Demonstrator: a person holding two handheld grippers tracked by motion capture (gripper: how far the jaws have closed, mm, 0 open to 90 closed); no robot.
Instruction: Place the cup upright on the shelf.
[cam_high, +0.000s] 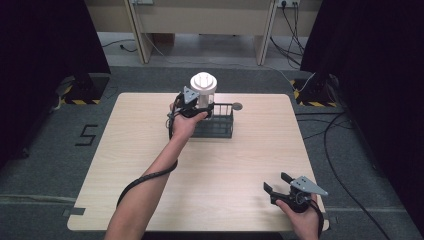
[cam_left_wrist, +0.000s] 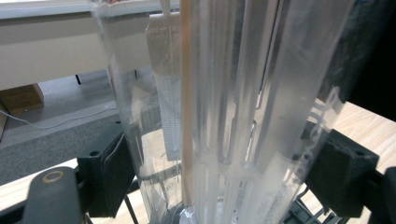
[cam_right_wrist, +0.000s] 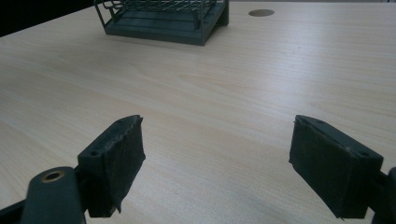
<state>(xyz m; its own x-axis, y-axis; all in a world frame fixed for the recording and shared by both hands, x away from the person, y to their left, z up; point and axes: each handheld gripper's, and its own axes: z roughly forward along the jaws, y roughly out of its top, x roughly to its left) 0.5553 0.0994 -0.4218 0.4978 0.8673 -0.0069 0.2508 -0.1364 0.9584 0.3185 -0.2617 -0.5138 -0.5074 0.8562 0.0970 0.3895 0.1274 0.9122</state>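
Your left tongs (cam_high: 200, 111) grip a clear plastic container (cam_high: 203, 92) with a white ribbed lid. It stands upright at the far centre of the worktop (cam_high: 150, 165), at the left end of a dark wire rack (cam_high: 216, 126). In the left gripper view, the container (cam_left_wrist: 233, 112) sits between the two black pads (cam_left_wrist: 343, 175), and both pads press against its ribbed clear wall. From the high view you cannot tell whether its base rests inside the rack or hangs just above it.

Your right tongs (cam_high: 276, 183) rest at the near right corner of the worktop, well apart from the rack. Their jaws stand wide apart and hold nothing; the right gripper view shows bare wood between the pads (cam_right_wrist: 119, 158), with the rack (cam_right_wrist: 163, 18) at the far side.

Judged from this position, the grasp is made. What remains is to settle or lift the container and let go; the rack holds nothing else that you can see.
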